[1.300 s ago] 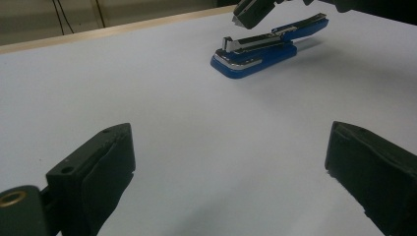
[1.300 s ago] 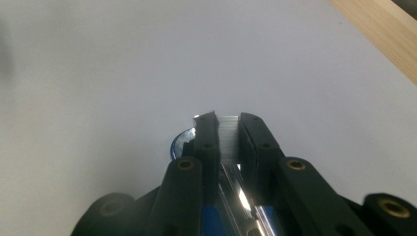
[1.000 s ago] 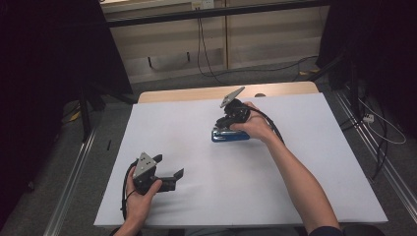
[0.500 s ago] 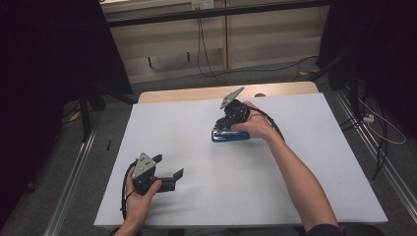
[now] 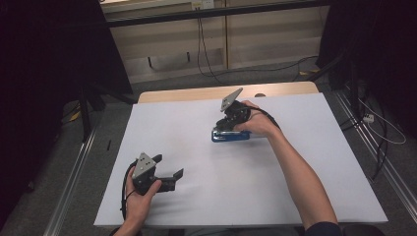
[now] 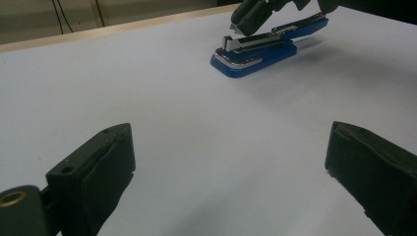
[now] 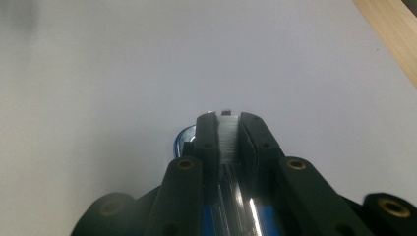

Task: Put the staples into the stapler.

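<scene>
Near the desk's (image 5: 162, 123) front-left corner, the left hand-held gripper (image 5: 169, 172) waits with jaws apart, empty. Toward the far edge, the right hand-held gripper (image 7: 228, 130) pinches the blue stapler's (image 6: 255, 49) silver top arm, probably opening it; next needs steady lifting.

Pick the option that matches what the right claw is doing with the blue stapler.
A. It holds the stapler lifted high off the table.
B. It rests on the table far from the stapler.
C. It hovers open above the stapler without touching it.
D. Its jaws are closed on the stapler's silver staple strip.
D: the right gripper view shows the right claw with both jaws pressed against the silver staple strip of the blue stapler, which sits on the white table.
</scene>
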